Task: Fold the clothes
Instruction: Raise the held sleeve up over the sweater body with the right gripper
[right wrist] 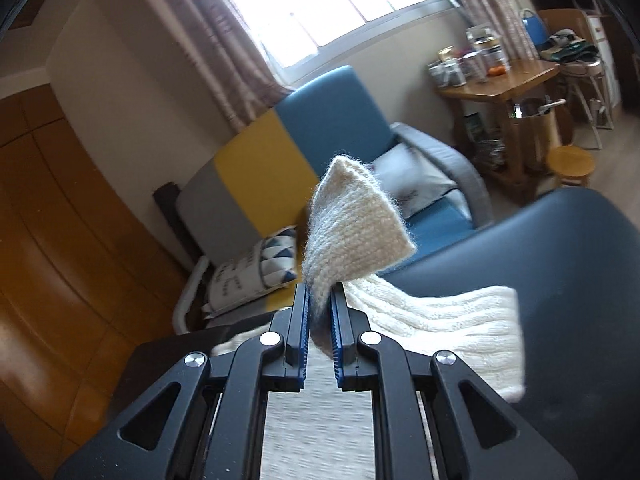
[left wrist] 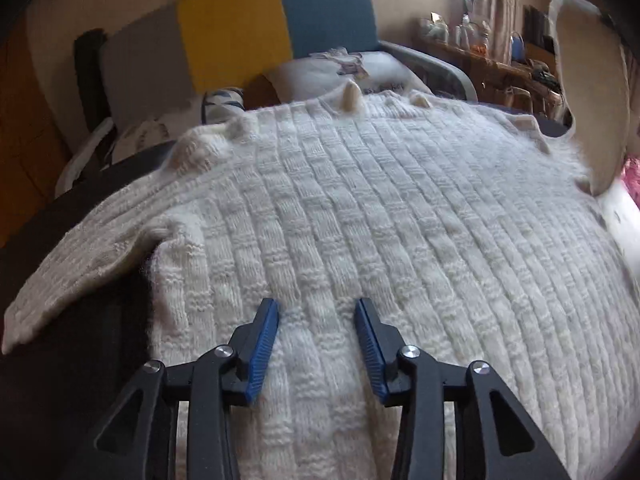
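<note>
Left tongs [left wrist: 316, 304]: tilted down, spread over sweater [left wrist: 360, 208], nothing pinched.
Right tongs [right wrist: 320, 292]: raised, pinching cuff [right wrist: 352, 220].
Sweater: flat on desk [right wrist: 540, 248]; bare desk at 3 o'clock.

Cream ribbed-knit sweater [left wrist: 360, 200]; yellow, blue, grey sofa [left wrist: 240, 32]

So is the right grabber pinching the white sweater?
Touching. In the right wrist view the right gripper has its blue pads closed on a lifted fold of the sweater, which sticks up from between them.
</note>
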`<state>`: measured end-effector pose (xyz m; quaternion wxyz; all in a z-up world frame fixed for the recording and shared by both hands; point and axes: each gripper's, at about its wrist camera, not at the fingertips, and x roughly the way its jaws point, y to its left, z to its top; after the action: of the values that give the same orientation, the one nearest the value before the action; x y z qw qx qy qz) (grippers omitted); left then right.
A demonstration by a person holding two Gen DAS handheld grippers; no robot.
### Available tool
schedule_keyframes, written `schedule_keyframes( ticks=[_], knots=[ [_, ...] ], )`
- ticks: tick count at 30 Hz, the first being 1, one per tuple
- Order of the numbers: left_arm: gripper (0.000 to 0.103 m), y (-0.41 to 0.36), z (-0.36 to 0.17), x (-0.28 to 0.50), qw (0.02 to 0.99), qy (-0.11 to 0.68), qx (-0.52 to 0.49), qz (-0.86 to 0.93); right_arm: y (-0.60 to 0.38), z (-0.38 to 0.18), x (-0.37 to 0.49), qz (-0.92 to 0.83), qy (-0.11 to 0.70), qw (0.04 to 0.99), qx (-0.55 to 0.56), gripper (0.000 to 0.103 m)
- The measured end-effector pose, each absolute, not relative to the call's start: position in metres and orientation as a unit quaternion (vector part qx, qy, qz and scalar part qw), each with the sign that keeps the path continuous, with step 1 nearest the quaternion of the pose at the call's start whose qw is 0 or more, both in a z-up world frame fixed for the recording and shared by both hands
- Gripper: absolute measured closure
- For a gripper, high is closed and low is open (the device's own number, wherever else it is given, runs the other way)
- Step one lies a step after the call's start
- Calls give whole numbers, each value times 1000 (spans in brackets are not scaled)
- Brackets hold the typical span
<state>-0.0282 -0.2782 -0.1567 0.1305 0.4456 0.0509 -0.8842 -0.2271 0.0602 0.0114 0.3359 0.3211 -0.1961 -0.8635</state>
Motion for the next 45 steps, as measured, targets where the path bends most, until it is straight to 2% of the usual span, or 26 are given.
schedule_keyframes(
  ticks=[3,8,17,19,21,28,31,37,40,45],
  knots=[
    [67,-293,-130,-35,109,88,418,-898,28,21,-226,-860,-189,353,317,93],
    [67,-282,-101,-84,31,93,384,-918,-8,32,-229,-856,-182,367,315,93],
    [70,-195,-144,-190,-71,95,433,-894,3,46,-240,-864,-186,354,307,93],
    [71,-178,-169,-201,-57,75,470,-878,10,50,-243,-864,-193,351,305,93],
    [71,-171,-173,-197,-51,63,450,-890,17,54,-245,-864,-200,349,301,93],
    [77,-187,-168,-190,-43,100,440,-891,4,67,-246,-860,-202,363,296,93],
    [77,-207,-162,-174,-8,87,438,-895,-14,66,-243,-854,-197,374,303,93],
    [78,-275,-163,-155,41,112,442,-889,-59,61,-234,-839,-187,403,315,93],
    [82,-296,-162,-142,40,127,439,-889,-83,57,-229,-831,-183,415,323,93],
    [82,-307,-161,-132,31,139,432,-890,-124,37,-223,-815,-172,428,350,93]
  ],
)
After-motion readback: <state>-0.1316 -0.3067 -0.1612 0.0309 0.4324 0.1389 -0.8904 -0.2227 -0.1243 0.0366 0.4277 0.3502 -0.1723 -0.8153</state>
